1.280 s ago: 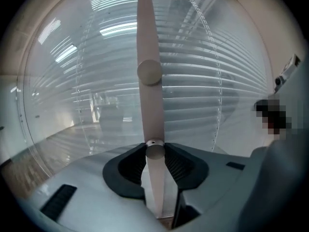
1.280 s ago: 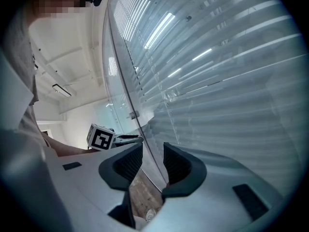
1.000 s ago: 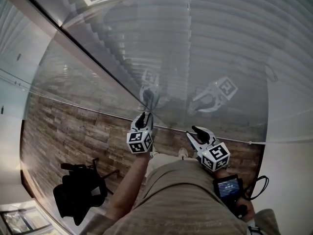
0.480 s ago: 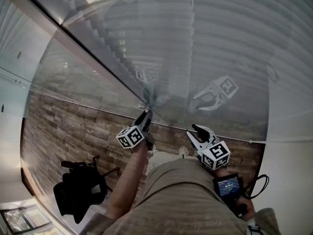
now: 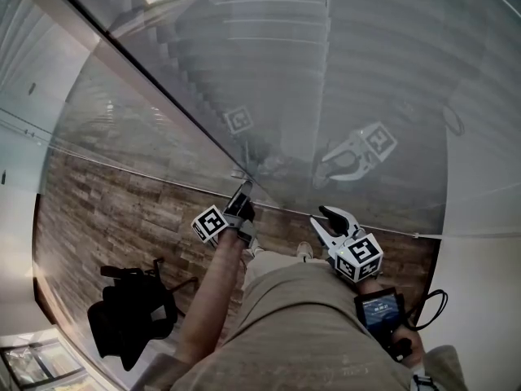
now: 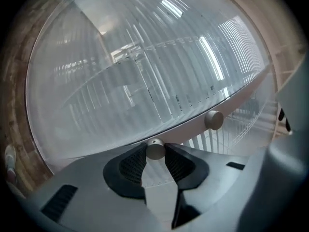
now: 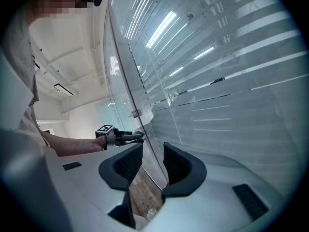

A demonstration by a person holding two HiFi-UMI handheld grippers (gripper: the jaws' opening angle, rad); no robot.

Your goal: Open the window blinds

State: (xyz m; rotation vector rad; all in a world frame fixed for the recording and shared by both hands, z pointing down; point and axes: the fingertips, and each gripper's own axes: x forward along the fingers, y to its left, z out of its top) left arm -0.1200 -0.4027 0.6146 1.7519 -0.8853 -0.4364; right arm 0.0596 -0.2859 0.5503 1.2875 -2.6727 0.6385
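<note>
While the left tongs [image 5: 242,200] clamp the small round knob [image 6: 155,150], its axis running straight back along them, the blinds [image 5: 383,63] spread behind glass above that knob. The right tongs [image 7: 152,164] hang open and empty, farther off to its right.

No print is legible: the cube [image 5: 360,259] on the right hand-held gripper [image 5: 320,221] bears only square markers.

Grey left gripper [image 6: 155,151], right gripper [image 7: 152,147], ribbed black pads [image 7: 129,164], marker cubes [image 5: 359,258], beige clothing [image 5: 301,324]
</note>
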